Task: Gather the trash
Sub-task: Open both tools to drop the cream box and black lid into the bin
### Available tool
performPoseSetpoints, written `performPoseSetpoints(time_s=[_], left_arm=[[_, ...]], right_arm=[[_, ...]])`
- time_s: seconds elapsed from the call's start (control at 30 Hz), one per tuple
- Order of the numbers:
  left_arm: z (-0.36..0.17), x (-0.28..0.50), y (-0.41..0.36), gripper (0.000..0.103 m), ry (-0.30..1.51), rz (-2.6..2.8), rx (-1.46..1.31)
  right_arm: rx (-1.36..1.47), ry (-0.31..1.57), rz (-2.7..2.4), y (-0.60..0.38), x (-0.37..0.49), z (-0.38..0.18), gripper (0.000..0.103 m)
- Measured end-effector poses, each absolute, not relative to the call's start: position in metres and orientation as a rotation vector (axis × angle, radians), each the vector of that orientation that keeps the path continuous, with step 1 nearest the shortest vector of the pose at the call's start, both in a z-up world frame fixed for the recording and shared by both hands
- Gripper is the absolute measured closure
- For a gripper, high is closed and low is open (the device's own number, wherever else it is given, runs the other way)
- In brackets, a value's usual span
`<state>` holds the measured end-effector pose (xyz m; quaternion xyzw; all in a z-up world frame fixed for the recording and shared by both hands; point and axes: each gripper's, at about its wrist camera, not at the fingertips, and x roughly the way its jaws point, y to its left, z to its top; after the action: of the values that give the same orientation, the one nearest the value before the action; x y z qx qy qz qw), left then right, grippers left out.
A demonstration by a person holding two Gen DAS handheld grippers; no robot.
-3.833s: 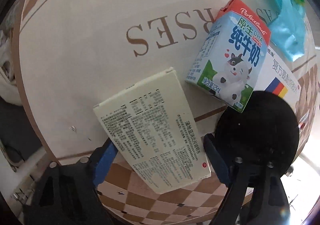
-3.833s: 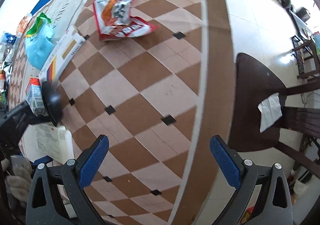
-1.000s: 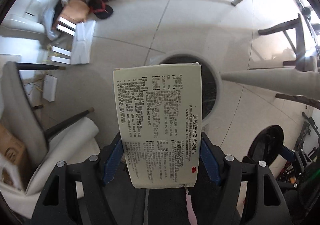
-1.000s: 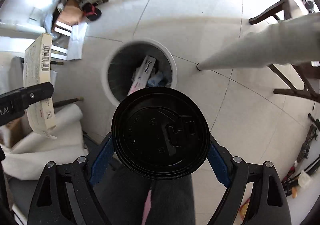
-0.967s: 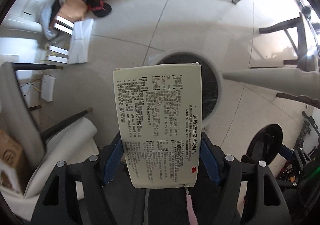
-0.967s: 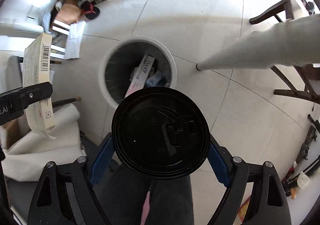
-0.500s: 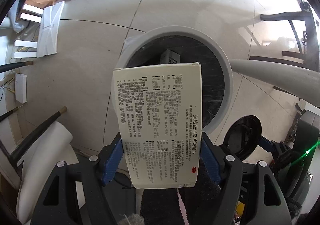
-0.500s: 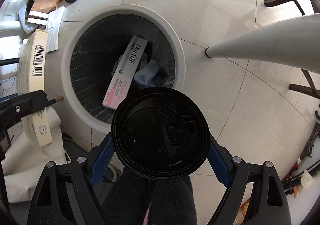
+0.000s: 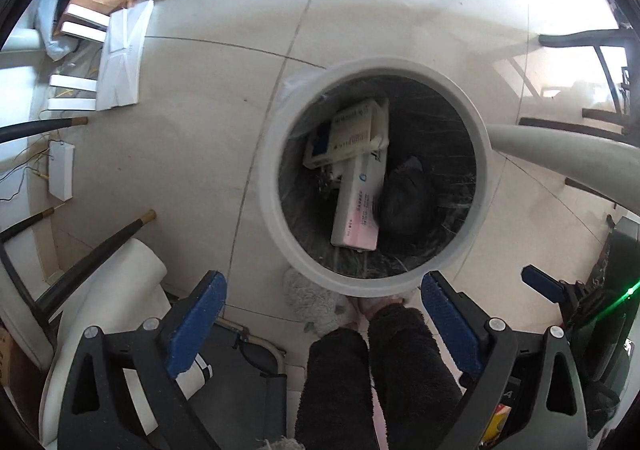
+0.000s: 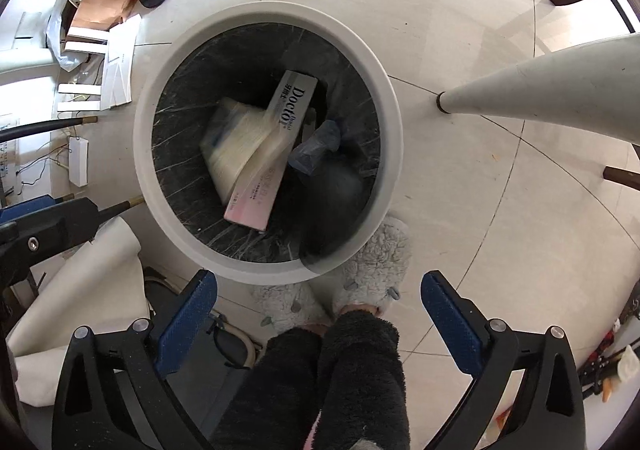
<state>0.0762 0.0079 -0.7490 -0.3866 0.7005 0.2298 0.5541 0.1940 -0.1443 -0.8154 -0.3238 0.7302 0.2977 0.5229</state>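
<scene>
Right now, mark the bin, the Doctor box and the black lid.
bin [image 10: 386, 90]: right wrist view, on its white rim, right side.
Doctor box [image 10: 294, 106]: right wrist view, on the printed white face, upper end.
black lid [image 10: 336, 206]: right wrist view, blurred dark disc by the near rim, on its middle.

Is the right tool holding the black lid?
No, the right tool is open and empty; the black lid is a blur over the bin.

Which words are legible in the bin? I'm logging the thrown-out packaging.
"Doctor": along the long white and pink box in the trash bin.
Print on the cream carton: too blurred to read.
Small print on the long box's pink end: too small to read.
</scene>
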Motion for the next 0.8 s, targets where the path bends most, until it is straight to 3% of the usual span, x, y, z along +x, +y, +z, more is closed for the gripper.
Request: performPoseSetpoints(time_s=[0.37,0.8], left_arm=[[-0.717,0.052,0.005,0.003,1.637,0.655,-0.832],[-0.632,0.034,-0.029,0.003,1.638,0.651,-0.794]], right_arm=[[-0.760,1.691,0.688,-0.143,0.193,-0.778,0.000],[-0.691,1.662,0.652,-0.168,0.196,-0.677,0.000]])
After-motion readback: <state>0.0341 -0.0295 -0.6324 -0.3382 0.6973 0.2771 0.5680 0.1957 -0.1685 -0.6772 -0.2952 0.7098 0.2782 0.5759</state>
